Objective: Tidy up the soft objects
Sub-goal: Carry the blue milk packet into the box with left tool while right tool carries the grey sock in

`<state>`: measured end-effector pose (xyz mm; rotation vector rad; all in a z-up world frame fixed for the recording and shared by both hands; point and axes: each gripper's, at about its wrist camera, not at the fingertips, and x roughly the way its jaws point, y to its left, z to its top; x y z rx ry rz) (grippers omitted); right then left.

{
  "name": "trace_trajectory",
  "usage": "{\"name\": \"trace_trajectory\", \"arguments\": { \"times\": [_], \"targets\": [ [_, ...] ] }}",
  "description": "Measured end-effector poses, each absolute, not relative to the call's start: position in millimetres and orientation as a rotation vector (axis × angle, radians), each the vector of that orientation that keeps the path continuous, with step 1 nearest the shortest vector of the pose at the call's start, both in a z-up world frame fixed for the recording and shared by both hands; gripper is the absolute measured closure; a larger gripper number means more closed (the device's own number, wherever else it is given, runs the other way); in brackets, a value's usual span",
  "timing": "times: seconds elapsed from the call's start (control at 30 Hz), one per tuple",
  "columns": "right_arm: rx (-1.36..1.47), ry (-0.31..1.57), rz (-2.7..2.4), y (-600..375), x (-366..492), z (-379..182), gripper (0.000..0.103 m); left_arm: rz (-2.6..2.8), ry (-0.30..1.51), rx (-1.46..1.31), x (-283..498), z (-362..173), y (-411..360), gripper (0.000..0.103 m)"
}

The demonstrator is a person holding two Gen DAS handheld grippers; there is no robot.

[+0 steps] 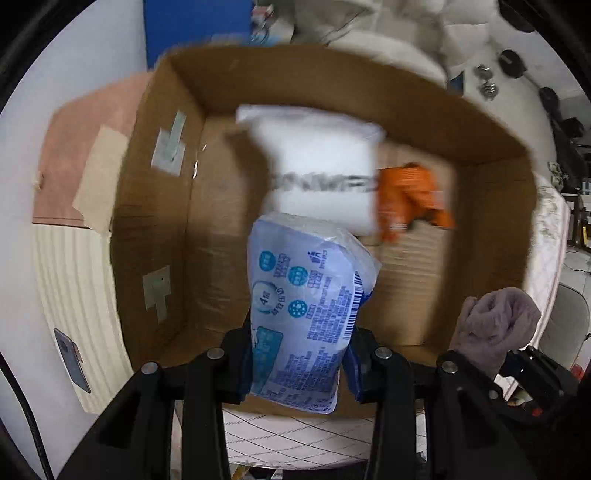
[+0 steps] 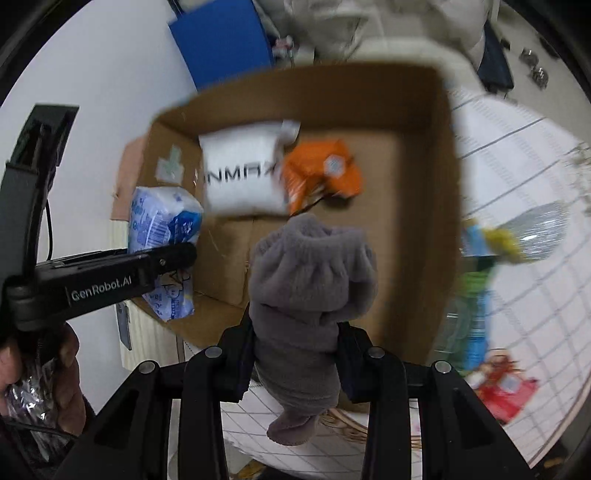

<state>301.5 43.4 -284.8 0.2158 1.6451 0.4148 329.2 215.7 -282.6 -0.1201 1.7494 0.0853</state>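
My left gripper (image 1: 299, 354) is shut on a blue-and-white tissue pack (image 1: 306, 314) and holds it over the near edge of an open cardboard box (image 1: 155, 206). The pack also shows in the right wrist view (image 2: 162, 236), with the left gripper (image 2: 173, 258) around it. My right gripper (image 2: 295, 354) is shut on a rolled grey sock (image 2: 306, 280) above the box (image 2: 424, 229); the sock also shows in the left wrist view (image 1: 495, 325). Inside the box lie a white packet (image 1: 317, 166) (image 2: 240, 173) and an orange pouch (image 1: 410, 195) (image 2: 321, 170).
The box stands on a white grid-patterned cloth (image 2: 517, 206). To its right lie blurred bottles and colourful packages (image 2: 480, 288), and a red package (image 2: 506, 391). A pink board (image 1: 77, 155) and a phone (image 1: 72, 358) lie left of the box. A blue panel (image 1: 195, 29) stands behind.
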Motion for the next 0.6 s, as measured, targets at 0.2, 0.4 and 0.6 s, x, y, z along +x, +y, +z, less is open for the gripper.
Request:
{"name": "trace_trajectory", "arguments": {
  "times": [0.2,0.4,0.6],
  "targets": [
    [0.195,1.708,0.387,83.9,305.5,-335.3,0.064,0.088,1.830,-0.110,329.6,-327.8,238.7,0.067],
    [0.201,1.731,0.405,118.3,305.8,-350.9,0.064,0.080,1.876,-0.098,323.2,-349.0,251.4,0.065],
    [0.193,1.729,0.416,146.2,306.4,-355.7,0.060,0.044,1.908,-0.116,319.5,-358.0,249.7,0.058]
  ]
}}
